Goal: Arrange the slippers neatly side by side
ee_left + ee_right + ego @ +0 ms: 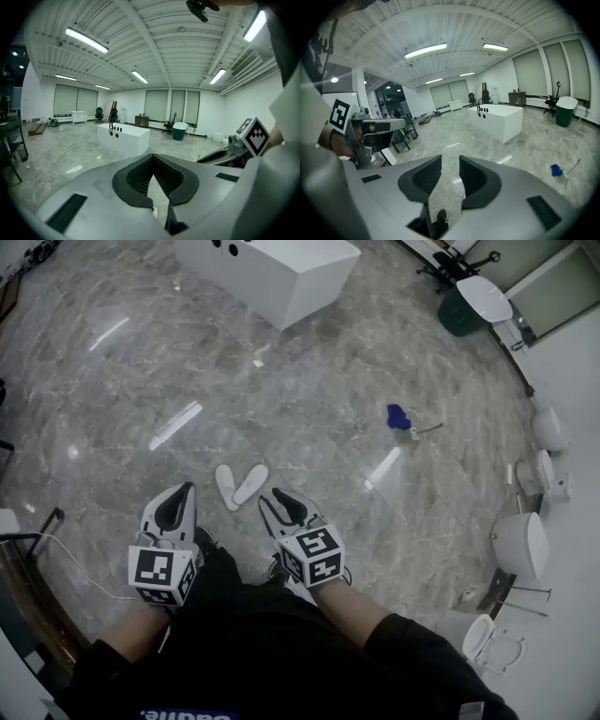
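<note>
Two white slippers lie on the grey marble floor just ahead of me, the left slipper (225, 487) and the right slipper (251, 483). They form a V: their near ends almost touch and their far ends spread apart. My left gripper (180, 501) hangs above the floor to the left of them; its pads meet at the tip (152, 157) with nothing between them. My right gripper (281, 502) is just right of the pair, above the floor. Its jaws stand apart (450, 161) and only floor shows in the gap.
A long white block (272, 273) stands at the far middle. A blue object (398, 415) with a thin rod lies to the right. White ceramic fixtures (520, 542) line the right wall, and a green bin (459, 315) stands far right. A cable (66, 559) runs at the left.
</note>
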